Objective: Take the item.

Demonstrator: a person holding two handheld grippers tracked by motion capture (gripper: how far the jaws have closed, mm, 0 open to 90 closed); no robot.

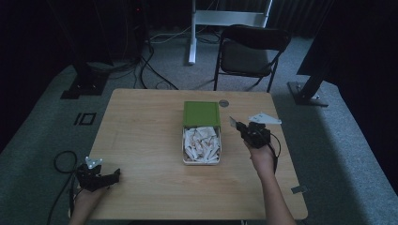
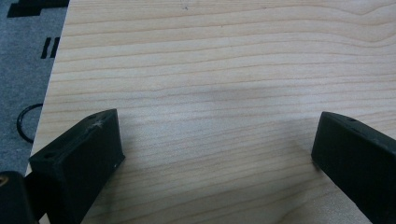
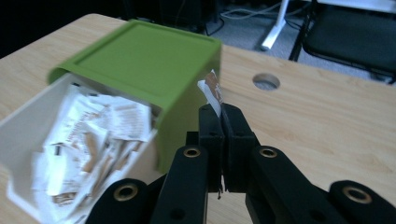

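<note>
At the table's (image 1: 141, 140) near left corner, the left gripper (image 1: 112, 176) rests low over bare wood, its jaws spread wide with nothing between them. Toward the middle, nearer the far edge, sits a white box (image 1: 184, 149) heaped with paper packets (image 1: 202, 143), its green lid (image 1: 202, 114) slid back over the far end. Just beside the box's right wall, the right gripper (image 1: 233, 122) is clamped tight on a single packet (image 3: 213, 91), which sticks up past the fingertips close to the lid's corner. The work in hand appears to be moving packets one at a time; whether this one is headed into the box or out of it cannot be told. The next move likely calls for carrying it clear of the lid's edge, then opening the jaws only once it is over its resting place.
</note>
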